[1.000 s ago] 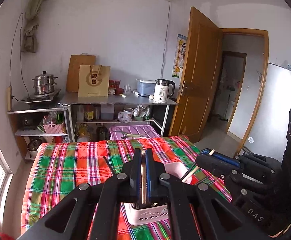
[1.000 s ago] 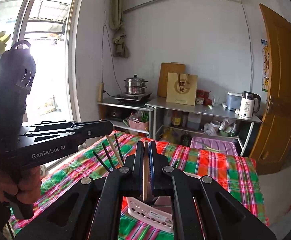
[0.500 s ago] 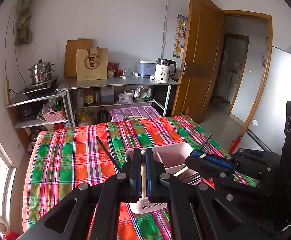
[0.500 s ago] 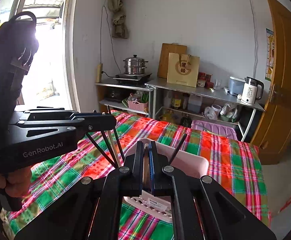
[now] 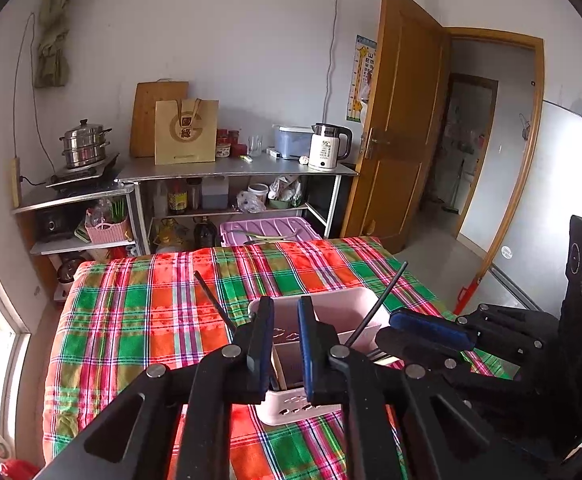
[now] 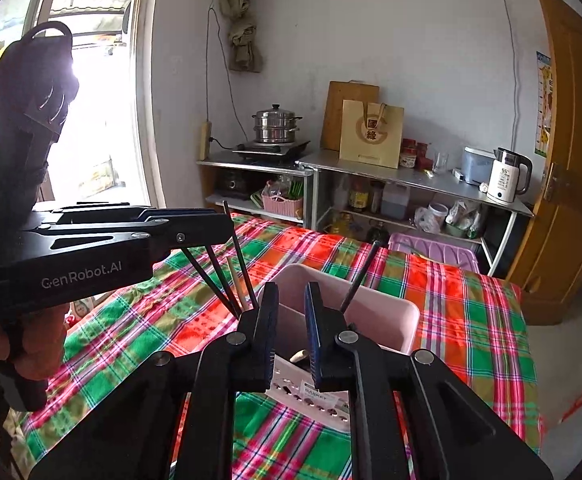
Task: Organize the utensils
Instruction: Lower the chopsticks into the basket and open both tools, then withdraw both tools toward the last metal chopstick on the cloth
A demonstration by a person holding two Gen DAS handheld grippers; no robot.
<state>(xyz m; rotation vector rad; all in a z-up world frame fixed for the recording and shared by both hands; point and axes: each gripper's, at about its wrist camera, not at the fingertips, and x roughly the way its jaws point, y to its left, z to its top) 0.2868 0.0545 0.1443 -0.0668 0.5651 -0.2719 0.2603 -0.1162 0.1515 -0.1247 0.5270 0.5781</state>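
Note:
A pink utensil holder (image 5: 331, 300) (image 6: 375, 300) stands on the plaid tablecloth (image 5: 143, 320). Black chopsticks (image 5: 211, 296) (image 6: 217, 276) lean out of its compartments. My left gripper (image 5: 285, 308) (image 6: 215, 226) hovers just above the holder's near-left part and its jaws are opening. A light wooden stick (image 5: 275, 364) lies in the holder below the gap, and the pads are off it. My right gripper (image 6: 291, 296) (image 5: 427, 330) hangs over the holder's right side, its jaws opening too. A pale wooden tip (image 6: 298, 356) shows beneath them, untouched.
A steel shelf table (image 5: 231, 170) along the far wall carries a kettle (image 5: 327, 146), a paper bag and a steamer pot (image 5: 85, 144). A purple bin (image 5: 267, 232) sits beyond the table's far edge. An open wooden door (image 5: 403, 120) is at the right. A hand (image 6: 23, 340) grips the left tool.
Both pairs of jaws were shut on a light wooden stick; now they have parted and the sticks have dropped into the pink holder. Both views have tipped slightly downward.

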